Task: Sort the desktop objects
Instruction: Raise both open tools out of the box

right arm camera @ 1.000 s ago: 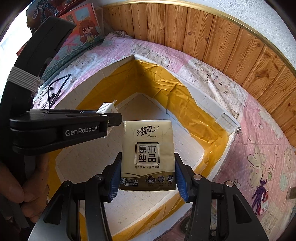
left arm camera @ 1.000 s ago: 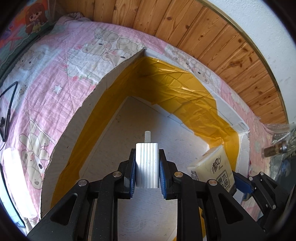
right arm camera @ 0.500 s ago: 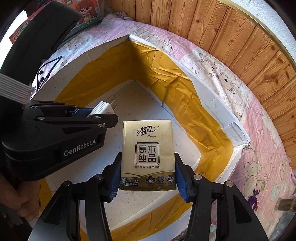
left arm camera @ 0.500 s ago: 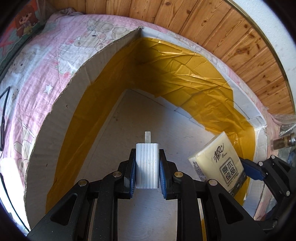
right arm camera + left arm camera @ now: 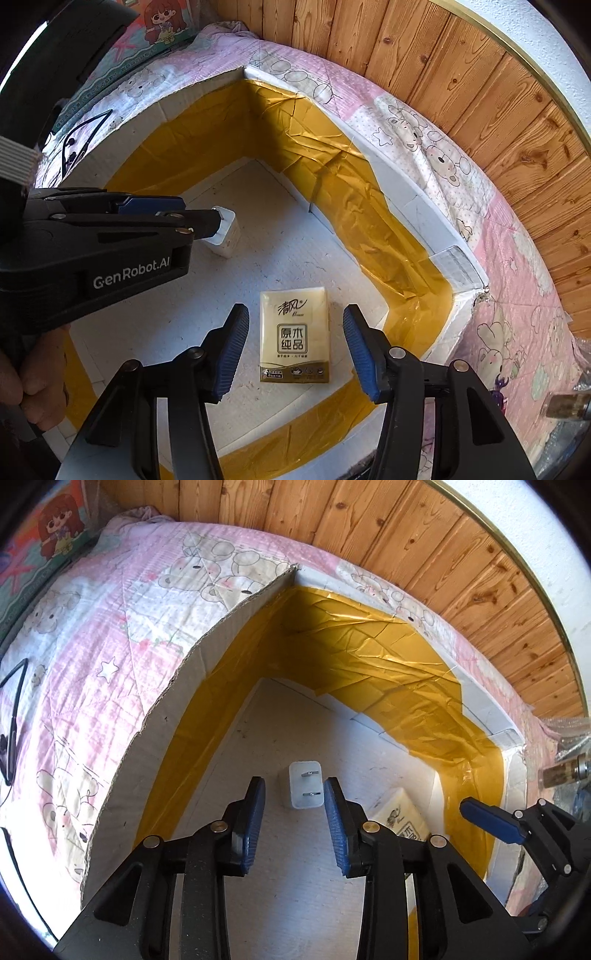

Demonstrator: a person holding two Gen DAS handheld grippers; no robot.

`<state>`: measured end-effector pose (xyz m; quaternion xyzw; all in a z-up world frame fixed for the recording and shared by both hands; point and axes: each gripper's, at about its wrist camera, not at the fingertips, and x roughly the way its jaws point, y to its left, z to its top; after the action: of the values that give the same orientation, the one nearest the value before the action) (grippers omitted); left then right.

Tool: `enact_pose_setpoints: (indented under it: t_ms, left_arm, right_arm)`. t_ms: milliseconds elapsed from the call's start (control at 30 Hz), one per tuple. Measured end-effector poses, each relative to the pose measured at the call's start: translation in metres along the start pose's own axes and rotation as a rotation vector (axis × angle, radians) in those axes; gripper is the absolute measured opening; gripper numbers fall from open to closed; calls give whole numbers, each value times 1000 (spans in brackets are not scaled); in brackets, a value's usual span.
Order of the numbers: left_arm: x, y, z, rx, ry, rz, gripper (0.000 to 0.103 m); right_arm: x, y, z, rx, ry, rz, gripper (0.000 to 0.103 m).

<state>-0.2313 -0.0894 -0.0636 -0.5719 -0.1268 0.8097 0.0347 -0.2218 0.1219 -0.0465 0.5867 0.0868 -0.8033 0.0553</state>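
Cable: black loop on the pink bear-print bedcover, far left of my left claw.

Box: open cardboard, walls lined with yellow tape, white floor; it sits on the bedcover, and both my claws point down into it.

Left claw: jaws opening, blue pads clear of everything, nothing gripped.

Charger: white plug block, resting on the box floor just ahead of my left claw, between its fingertips but touching neither pad; two prongs face up toward the camera. In the right wrist view it sits partly behind the left claw's tip.

Tissue pack: cream and gold, printed face up, flat on the box floor between the pads of my right claw, a gap on each side. From the left wrist view its corner shows just right of my left claw.

Right claw: jaws wide and opening, holding nothing.

Bottle: small, brown contents, lying outside the box, far right of my claws.
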Motion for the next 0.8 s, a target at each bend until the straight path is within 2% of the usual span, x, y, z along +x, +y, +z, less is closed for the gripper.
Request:
enact_pose_setpoints:
  t_ms: [367,800]
  left_arm:
    - [-34,-13,-12,19,-63,-20,36]
    - [-96,-18,-61,38,-175,-52,37]
  right_arm:
    - [-32,14,-17,-40,-15,-16,55]
    - [-91,40,-47,-90,-78,-22,56]
